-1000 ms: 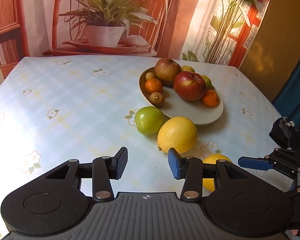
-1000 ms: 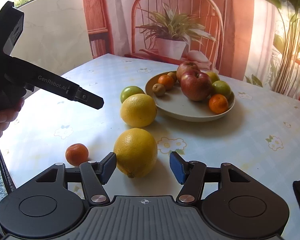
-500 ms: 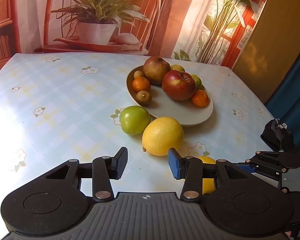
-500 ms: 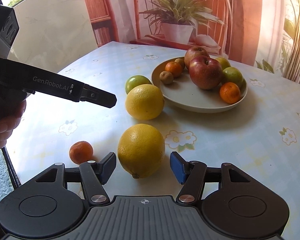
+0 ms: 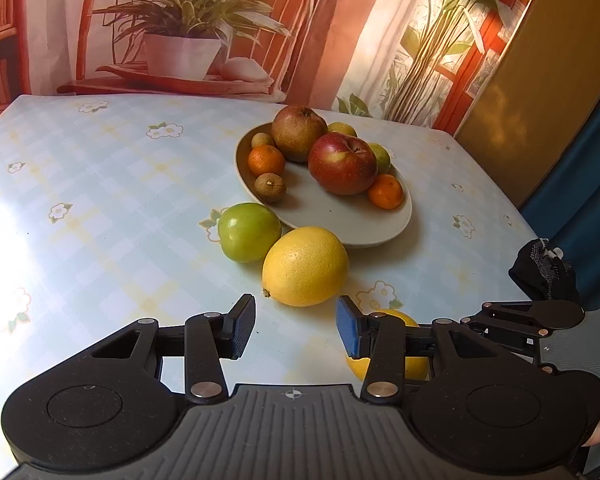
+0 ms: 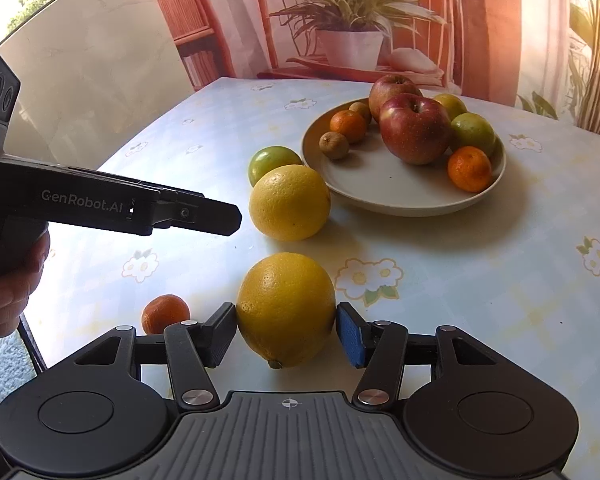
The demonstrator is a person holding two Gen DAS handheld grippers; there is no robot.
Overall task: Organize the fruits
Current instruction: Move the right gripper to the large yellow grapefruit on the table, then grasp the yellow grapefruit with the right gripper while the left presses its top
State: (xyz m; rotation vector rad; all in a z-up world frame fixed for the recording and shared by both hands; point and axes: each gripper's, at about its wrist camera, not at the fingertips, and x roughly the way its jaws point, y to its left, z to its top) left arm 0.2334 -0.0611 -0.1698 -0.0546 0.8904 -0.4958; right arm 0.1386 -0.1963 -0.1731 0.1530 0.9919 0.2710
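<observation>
My right gripper [image 6: 286,332] is closing its jaws on the near lemon [image 6: 286,304], which lies on the table; both pads touch its sides. In the left wrist view that lemon [image 5: 396,318] is mostly hidden behind my own right finger. My left gripper [image 5: 296,328] stands open over bare tablecloth, just short of a second lemon [image 5: 305,266] with a green apple [image 5: 249,232] beside it. Behind them, the grey plate [image 5: 360,232] holds two red apples, mandarins, green fruits and small brown fruits.
A loose mandarin [image 6: 165,312] lies left of the near lemon, close to the table's front-left edge. The left gripper's finger [image 6: 204,216] reaches in from the left above the cloth, with a hand on its handle. A plant backdrop stands behind the table.
The right gripper has moved forward around the near lemon and its jaws have narrowed until the pads touch it. The left gripper stays open and has barely shifted.
</observation>
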